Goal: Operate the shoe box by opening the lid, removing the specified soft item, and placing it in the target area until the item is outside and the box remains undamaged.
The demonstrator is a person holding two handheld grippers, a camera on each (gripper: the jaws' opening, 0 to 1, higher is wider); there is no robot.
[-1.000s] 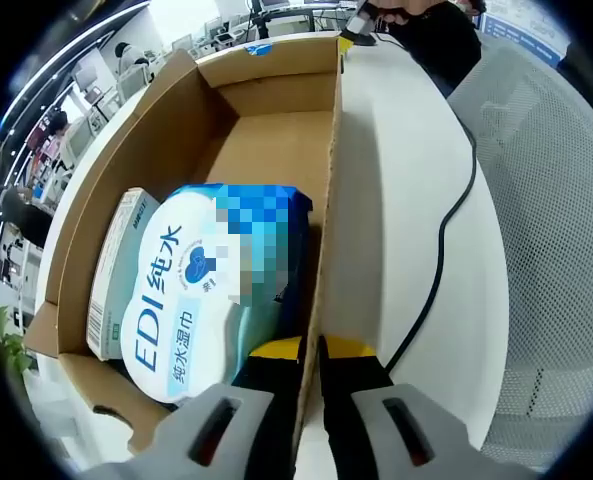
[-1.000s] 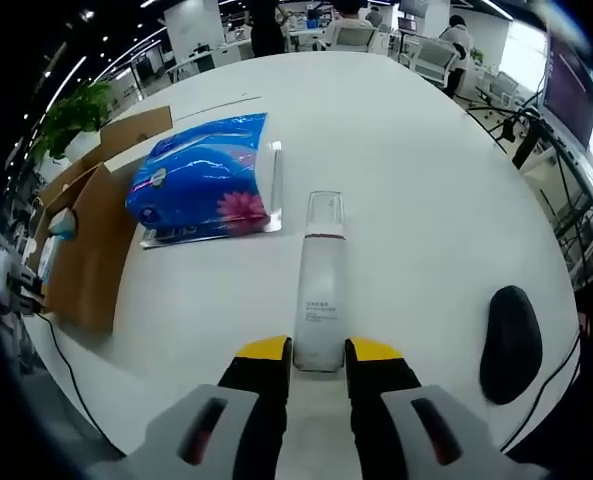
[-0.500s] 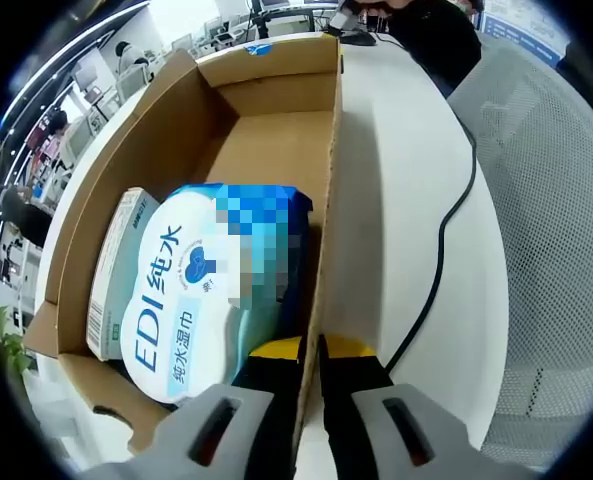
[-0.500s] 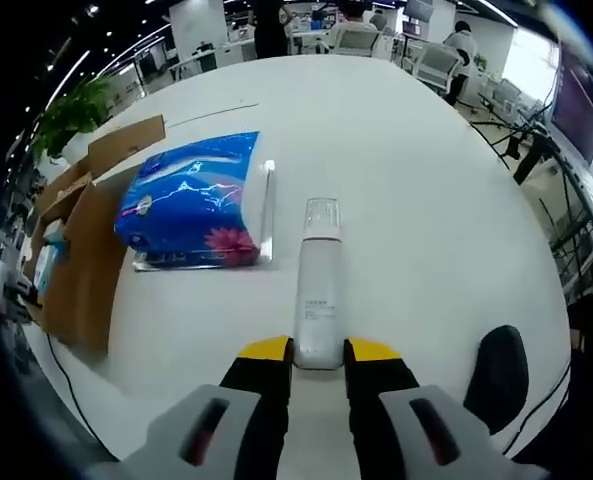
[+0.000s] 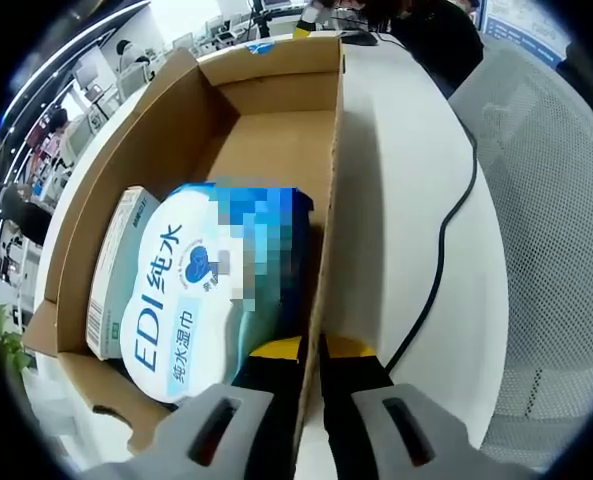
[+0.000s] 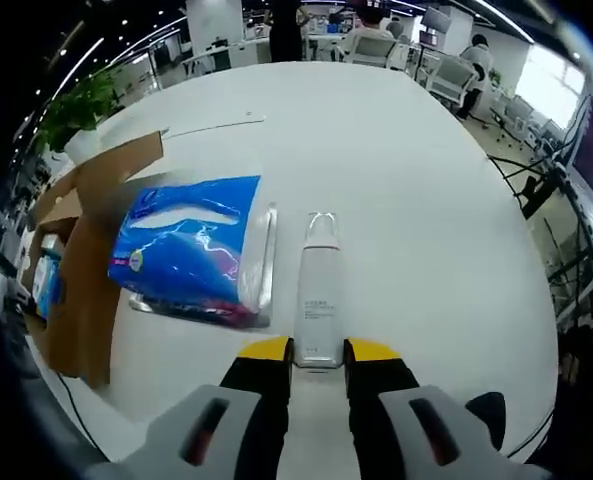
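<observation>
your left gripper (image 5: 310,352) pinching the box wall (image 5: 328,210), wipes pack (image 5: 191,290) at 10 o'clock, right gripper (image 6: 316,356) clamping the white bottle (image 6: 316,300)

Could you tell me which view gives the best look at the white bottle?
The right gripper view: the white bottle lies lengthwise on the table with its base between the right tool's jaws, beside the blue tissue pack. The left gripper view looks into the cardboard box instead.
</observation>
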